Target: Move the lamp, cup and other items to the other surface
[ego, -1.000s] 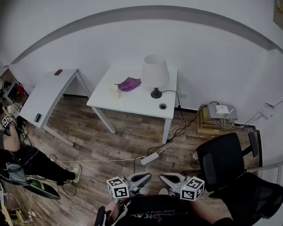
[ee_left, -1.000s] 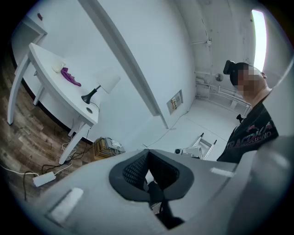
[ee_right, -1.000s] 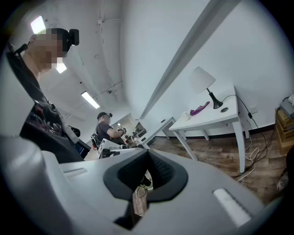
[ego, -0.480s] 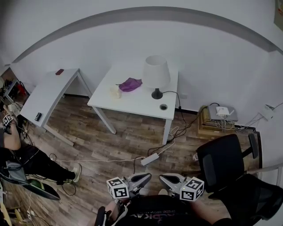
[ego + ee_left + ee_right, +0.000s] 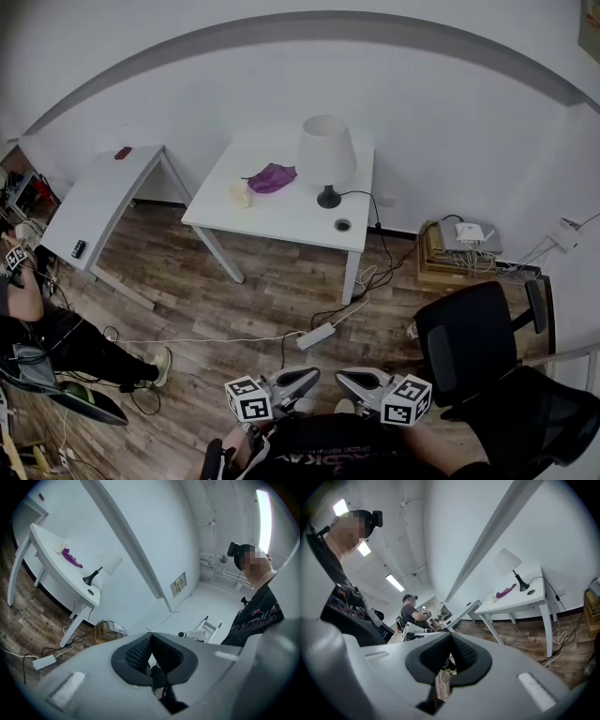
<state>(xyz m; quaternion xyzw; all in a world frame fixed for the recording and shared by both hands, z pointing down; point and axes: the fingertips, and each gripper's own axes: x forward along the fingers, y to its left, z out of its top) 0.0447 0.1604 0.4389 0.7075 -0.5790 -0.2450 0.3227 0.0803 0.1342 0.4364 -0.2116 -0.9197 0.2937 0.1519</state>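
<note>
Wood floor (image 5: 253, 291) across the lower half of the head view, bare between holder and furniture apart from a power strip (image 5: 316, 336) and its cables. Beyond it, white table (image 5: 281, 217) against the wall, and to its left a second desk (image 5: 98, 202), judged to be the other surface, carrying only two small dark items. Black chair (image 5: 467, 345) at the holder's right. On the table, from right to left: lamp (image 5: 326, 157), upright, long axis vertical, cord trailing from the base toward the wall; purple cloth (image 5: 272, 177) just beside the shade; cup (image 5: 241, 194) near the table's left edge. All three straight ahead of the grippers and well apart from them; task judged not yet begun. Left gripper (image 5: 315, 373) and right gripper (image 5: 340, 377) low and side by side close to the body, tips forward. In each gripper view, jaws pressed together with nothing between them. Lamp slightly right of the midline, hence marginally nearer the right gripper; cup and cloth on the left gripper's side. Next move judged to be a walk forward, then a grasp on the slim stem below the shade. Seen only in the right gripper view: table legs in profile and a second person (image 5: 411, 611) at a far bench. Seen only in the head view: the desk's top and its items.
</note>
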